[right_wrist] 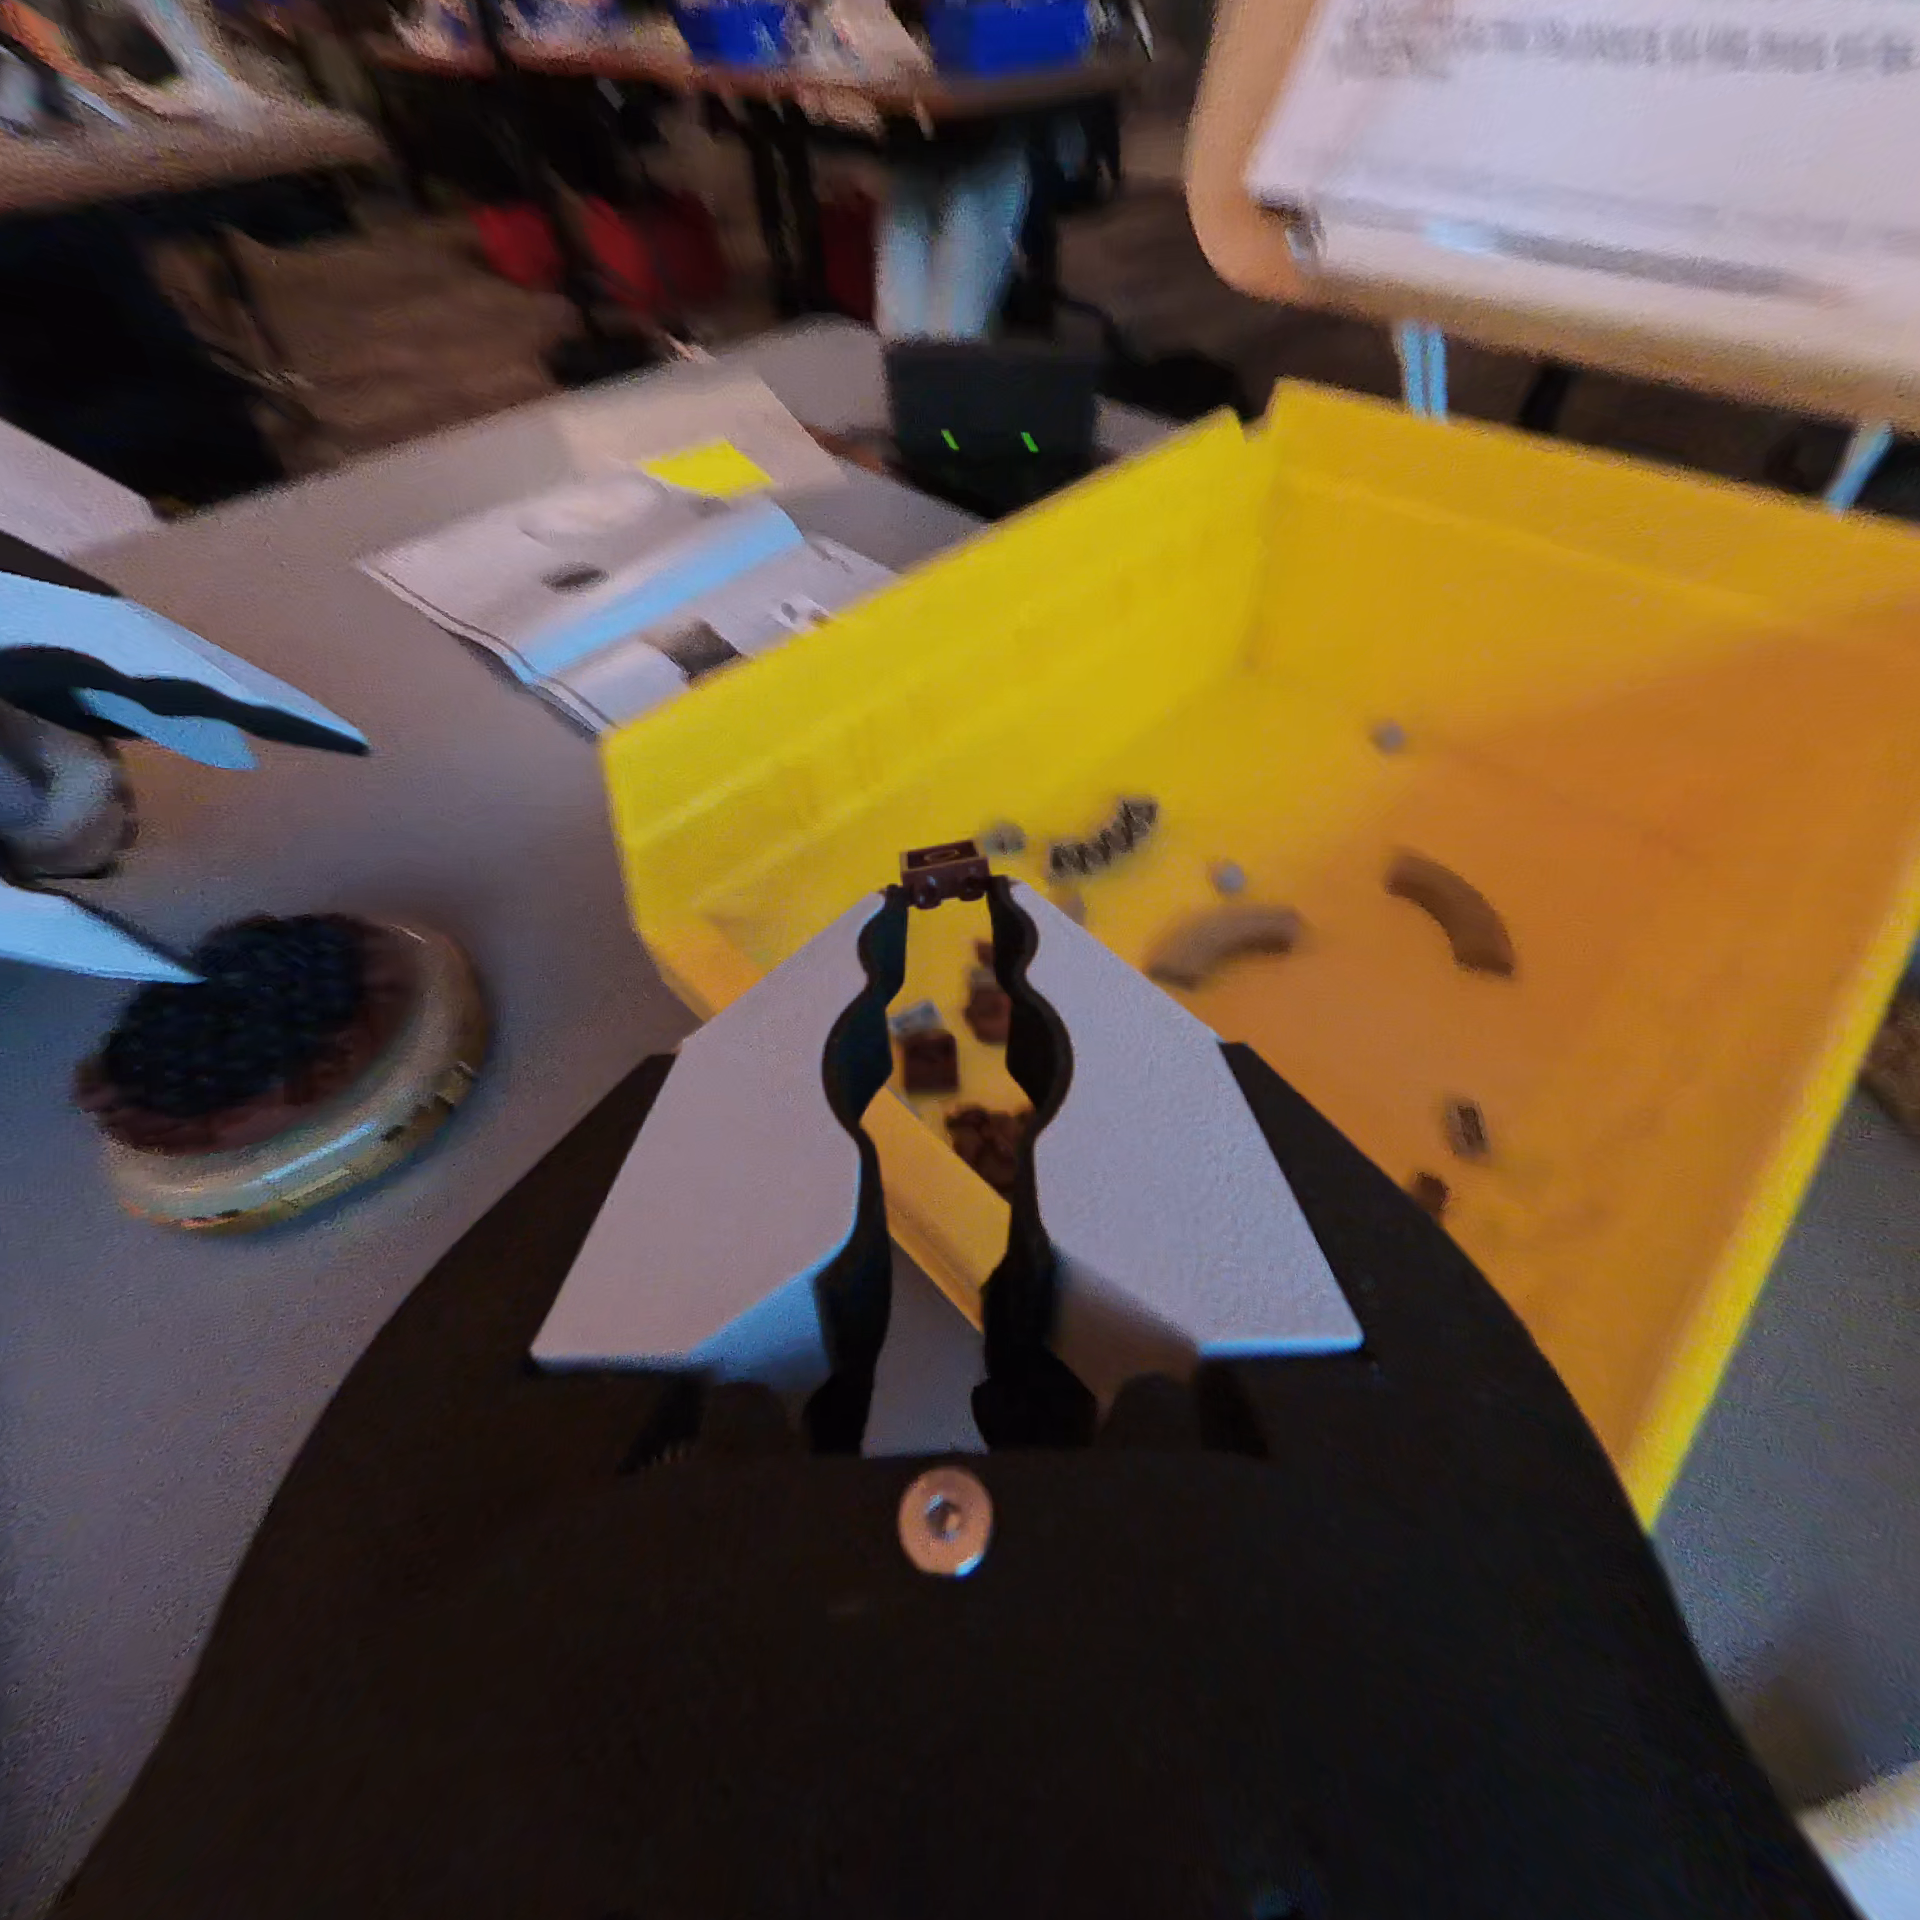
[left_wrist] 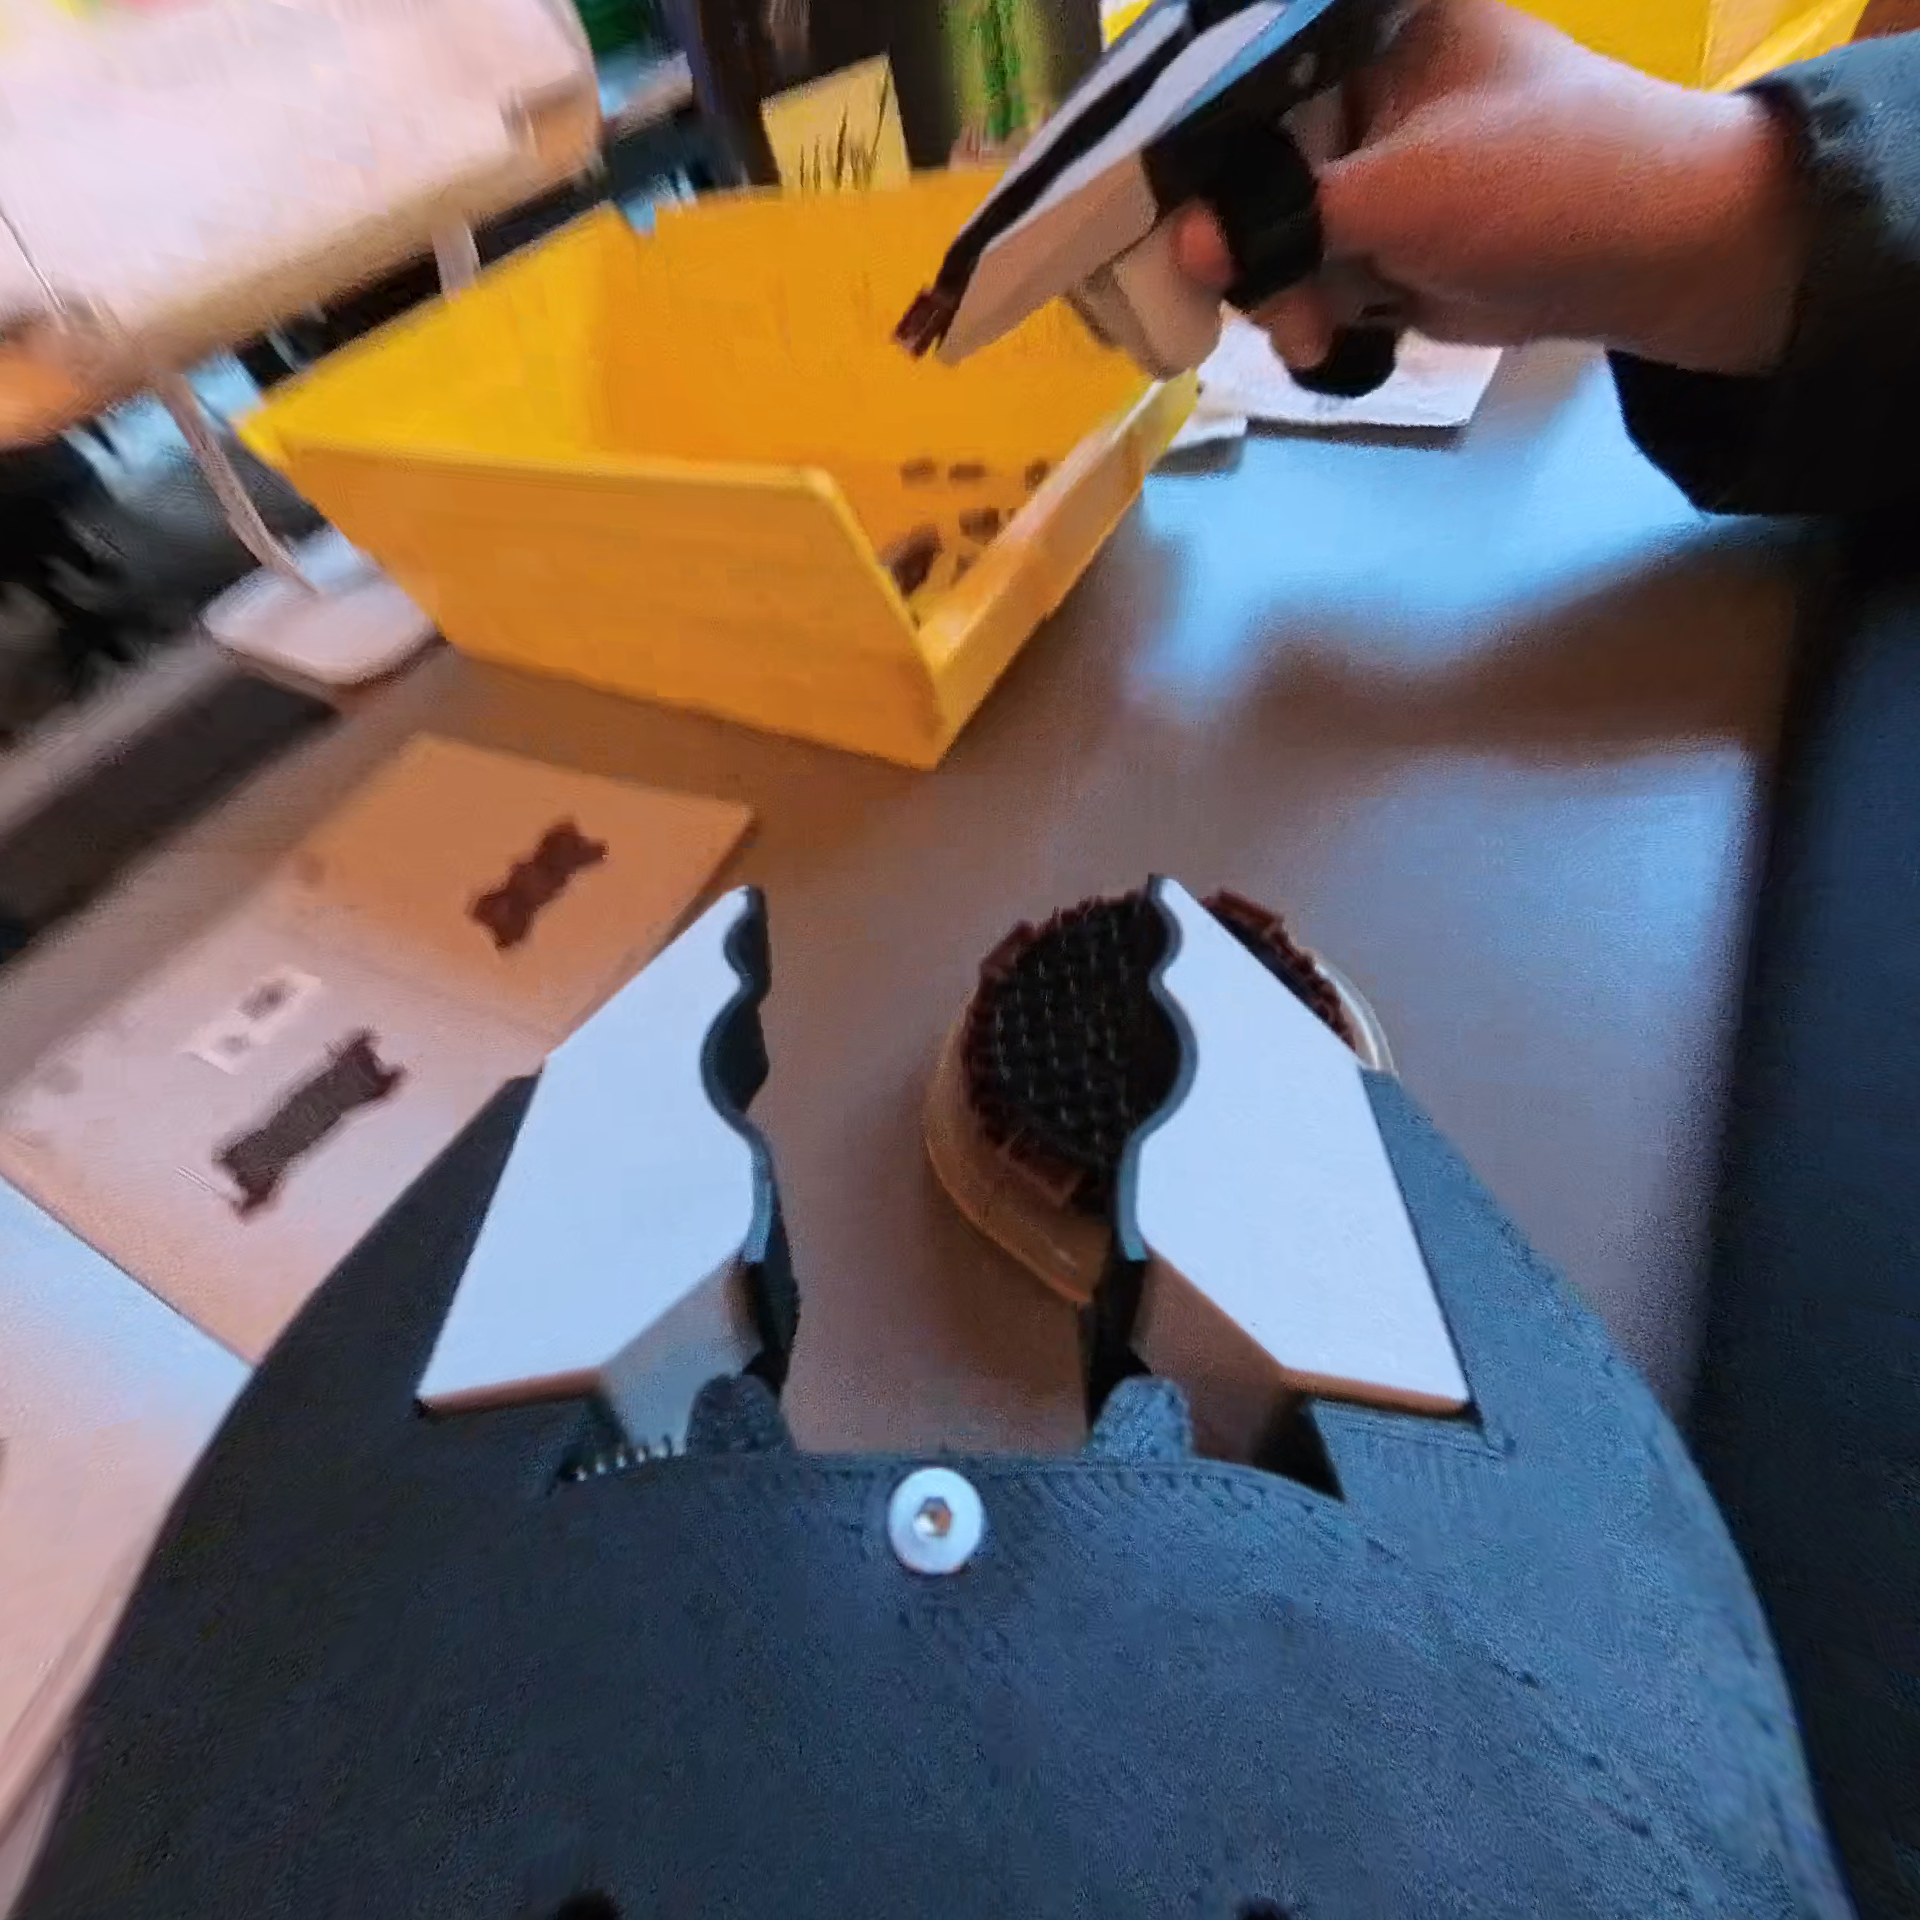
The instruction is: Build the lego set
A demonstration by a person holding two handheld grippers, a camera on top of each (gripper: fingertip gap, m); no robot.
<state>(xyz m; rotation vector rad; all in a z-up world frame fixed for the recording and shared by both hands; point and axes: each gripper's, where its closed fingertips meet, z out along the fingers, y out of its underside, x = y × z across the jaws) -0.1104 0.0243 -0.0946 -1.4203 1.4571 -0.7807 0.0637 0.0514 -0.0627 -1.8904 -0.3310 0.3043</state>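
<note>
Right wrist view: your right claw (right_wrist: 943,891) is pinched on a small dark-brown square lego brick (right_wrist: 943,871), held at the very fingertips, above the near wall of the open yellow plastic bin (right_wrist: 790,717). Loose brown bricks and curved tan pieces (right_wrist: 1226,940) lie on the bin floor beyond and below the tips. Left of the bin, on the grey desk (right_wrist: 416,790), sits the round build, a tan-rimmed disc topped with dark studded plates (right_wrist: 281,1049). Your left claw's white fingers (right_wrist: 94,940) reach in from the left, one tip at the disc's edge.

Left wrist view: your left claw (left_wrist: 961,914) is spread wide and grips nothing. The round build (left_wrist: 1060,1049) lies just ahead, partly hidden behind the right-hand finger; whether that finger touches it is not clear from here. Farther left, printed instruction sheets (left_wrist: 436,862) lie flat. Beyond, your right claw hangs over the bin with the brick at its tips.

Step in hand, by my reading: one brick picked, carry to the build not yet made. Next move calls for bringing the brick across to the disc, studs aligned, and pressing down while the left claw braces the rim. The grip is shallow, so the brick may twist when pressed.
</note>
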